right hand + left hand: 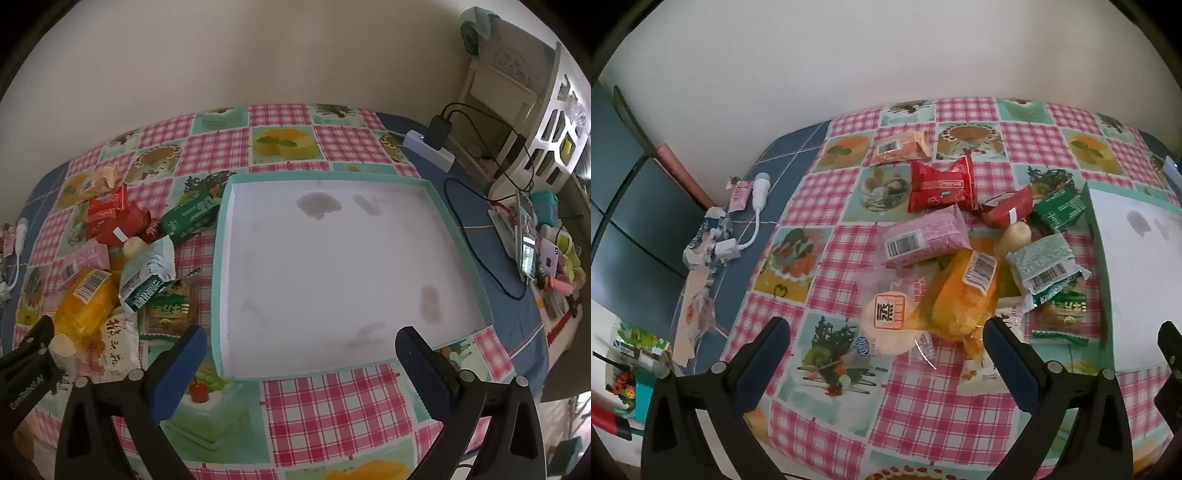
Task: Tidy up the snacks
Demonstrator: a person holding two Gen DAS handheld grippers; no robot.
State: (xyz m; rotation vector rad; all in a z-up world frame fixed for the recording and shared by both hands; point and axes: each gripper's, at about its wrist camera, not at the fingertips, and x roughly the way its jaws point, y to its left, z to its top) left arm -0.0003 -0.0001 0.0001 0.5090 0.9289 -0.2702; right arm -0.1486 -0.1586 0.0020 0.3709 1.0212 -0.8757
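Observation:
A pile of wrapped snacks lies on the checked tablecloth: a yellow packet [964,291], a pink packet [923,240], a red packet [942,184], a green-white packet [1043,266] and a clear-wrapped round bun [890,325]. My left gripper [886,332] is open and empty, its fingers on either side of the bun and the yellow packet. A shallow white tray with a teal rim [221,258] stands right of the pile and holds nothing. My right gripper [301,343] is open and empty over the tray's near edge. The pile also shows in the right wrist view [122,266].
An orange packet [901,147] lies apart at the back. A white cable and plug [759,199] and crumpled wrappers [709,236] lie on the blue cloth at left. A power strip [430,149], cables and small clutter [554,258] sit right of the tray.

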